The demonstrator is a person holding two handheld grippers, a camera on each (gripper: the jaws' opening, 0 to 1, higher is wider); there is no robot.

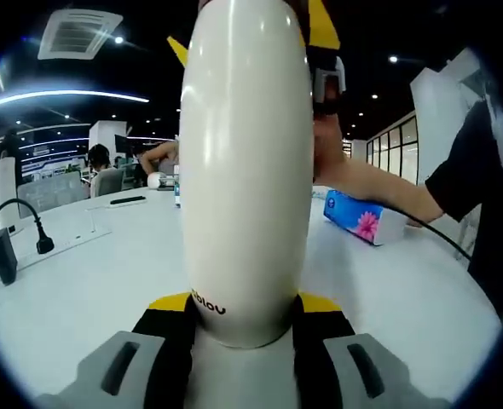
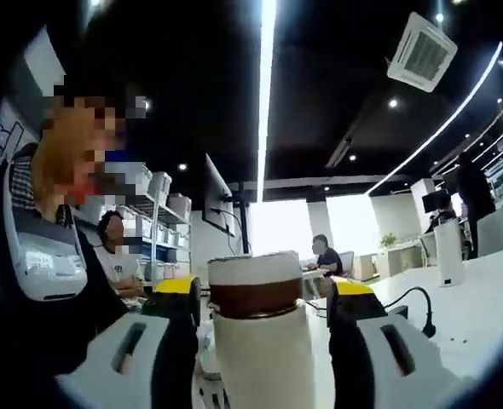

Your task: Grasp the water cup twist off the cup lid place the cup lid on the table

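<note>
A tall white water cup (image 1: 245, 162) stands upright between the yellow-tipped jaws of my left gripper (image 1: 245, 307), which is shut on its lower body above the white table (image 1: 81, 290). At the cup's top the right gripper's yellow fingertips (image 1: 321, 25) flank it. In the right gripper view the white cup lid (image 2: 256, 268) sits over a brown band on the cup (image 2: 264, 358). My right gripper (image 2: 264, 290) straddles the lid. Its left jaw is nearly touching and a narrow gap shows at its right jaw.
A blue tissue pack (image 1: 358, 217) lies on the table to the right, behind a person's forearm (image 1: 379, 192). A black plug and cable (image 1: 43, 243) and a dark phone (image 1: 128, 200) lie at the left. People sit at desks (image 2: 119, 256) in the background.
</note>
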